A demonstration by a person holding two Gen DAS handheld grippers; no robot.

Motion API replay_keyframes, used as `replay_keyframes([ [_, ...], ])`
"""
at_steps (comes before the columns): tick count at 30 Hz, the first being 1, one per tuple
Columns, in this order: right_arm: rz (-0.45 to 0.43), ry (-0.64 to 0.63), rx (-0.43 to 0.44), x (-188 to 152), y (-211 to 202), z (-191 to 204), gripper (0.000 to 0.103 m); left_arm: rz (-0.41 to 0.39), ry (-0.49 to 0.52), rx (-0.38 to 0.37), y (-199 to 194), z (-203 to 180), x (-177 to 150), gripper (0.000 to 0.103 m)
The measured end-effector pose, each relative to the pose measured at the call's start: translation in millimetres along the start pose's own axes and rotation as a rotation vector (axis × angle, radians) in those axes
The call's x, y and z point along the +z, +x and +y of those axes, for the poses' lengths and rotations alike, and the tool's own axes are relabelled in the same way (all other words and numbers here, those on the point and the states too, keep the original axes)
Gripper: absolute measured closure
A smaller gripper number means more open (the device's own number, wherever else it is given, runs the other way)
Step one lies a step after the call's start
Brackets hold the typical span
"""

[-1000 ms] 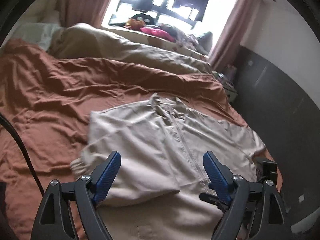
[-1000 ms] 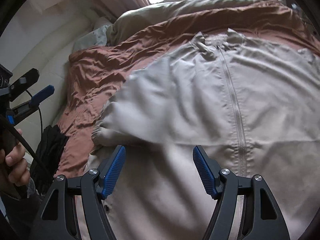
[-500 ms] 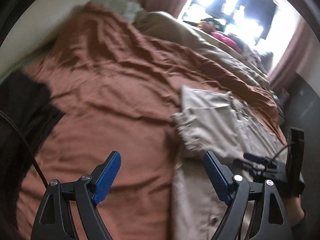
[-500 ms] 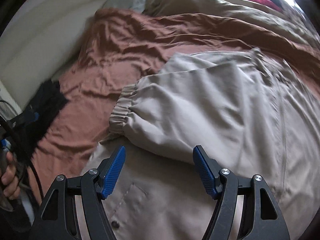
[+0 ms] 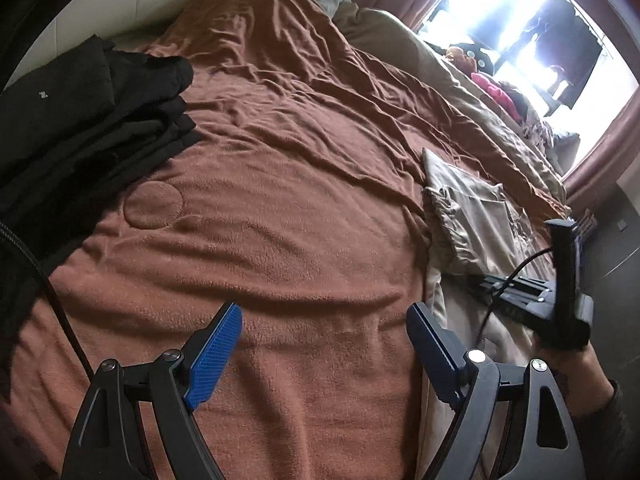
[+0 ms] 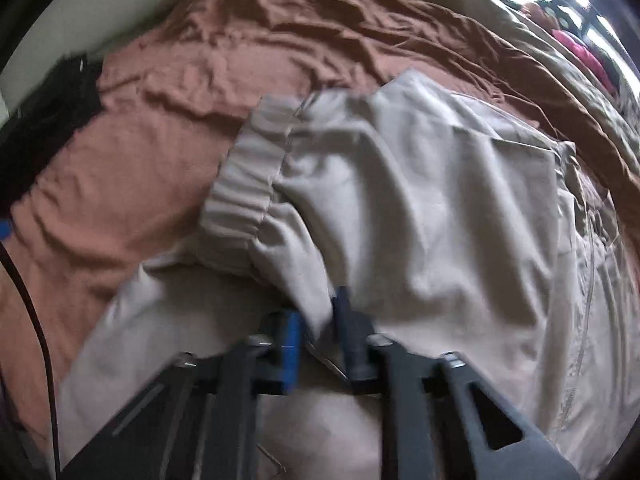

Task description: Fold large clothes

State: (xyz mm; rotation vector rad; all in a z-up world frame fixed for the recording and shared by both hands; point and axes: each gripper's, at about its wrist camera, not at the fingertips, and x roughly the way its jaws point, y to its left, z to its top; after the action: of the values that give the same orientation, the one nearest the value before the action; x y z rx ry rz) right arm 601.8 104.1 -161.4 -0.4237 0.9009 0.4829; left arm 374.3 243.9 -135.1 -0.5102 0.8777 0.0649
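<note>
Left wrist view: the left gripper (image 5: 324,350) hangs with jaws wide apart, nothing between them, over the brown blanket (image 5: 280,184); the beige jacket (image 5: 472,216) lies beside its right finger.

Right wrist view: the right gripper (image 6: 316,328) is clamped on the jacket's folded sleeve (image 6: 360,208), so a sleeve fold seems underway. Next, it likely needs carrying across the body.

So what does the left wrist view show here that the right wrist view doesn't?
Only the left wrist view: the left tongs open over bare brown blanket, the bright window, and the folded black clothes clearly.
Only the right wrist view: the right tongs shut on a fold of the beige jacket, with its elastic cuff close up.
Both: blanket, jacket, black clothes.
</note>
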Motion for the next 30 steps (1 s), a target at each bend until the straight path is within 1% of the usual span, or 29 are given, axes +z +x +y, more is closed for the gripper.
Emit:
replay_keyframes([
  [4, -0.045, 0.063, 0.012, 1.5, -19.7, -16.8, 0.101, -0.001, 0.008, -0.009, -0.4, -3.7, 0.3, 0.018],
  [7, -0.081, 0.101, 0.011, -3.7, -36.5, -30.6, 0.101, 0.005, 0.016, -0.015, 1.4, -9.7, 0.9, 0.018],
  [10, -0.130, 0.193, 0.020, -10.9, -56.9, -58.2, 0.101, 0.010, 0.040, -0.012, 1.5, -19.1, 0.2, 0.018],
  [15, -0.200, 0.338, 0.022, -39.3, -90.4, -101.3, 0.102, 0.008, 0.059, -0.015, -1.4, -33.2, 1.4, 0.018],
  [18, -0.227, 0.410, 0.006, -60.0, -103.0, -123.6, 0.102, 0.008, 0.076, -0.014, -0.4, -44.2, 2.8, 0.018],
  [22, -0.238, 0.512, -0.028, -89.0, -108.1, -148.2, 0.102, 0.024, 0.100, -0.009, 6.0, -58.5, 2.9, 0.018],
  [24, -0.236, 0.586, -0.044, -106.2, -104.9, -163.8, 0.102, 0.030, 0.112, -0.009, 8.3, -66.1, 2.1, 0.018],
  [27, -0.223, 0.682, -0.051, -122.7, -100.1, -181.9, 0.101, 0.041, 0.133, -0.008, 11.9, -75.9, 0.1, 0.018],
  [30, -0.188, 0.777, -0.079, -138.3, -95.4, -194.9, 0.101, 0.053, 0.152, -0.003, 16.0, -84.1, -2.1, 0.018],
])
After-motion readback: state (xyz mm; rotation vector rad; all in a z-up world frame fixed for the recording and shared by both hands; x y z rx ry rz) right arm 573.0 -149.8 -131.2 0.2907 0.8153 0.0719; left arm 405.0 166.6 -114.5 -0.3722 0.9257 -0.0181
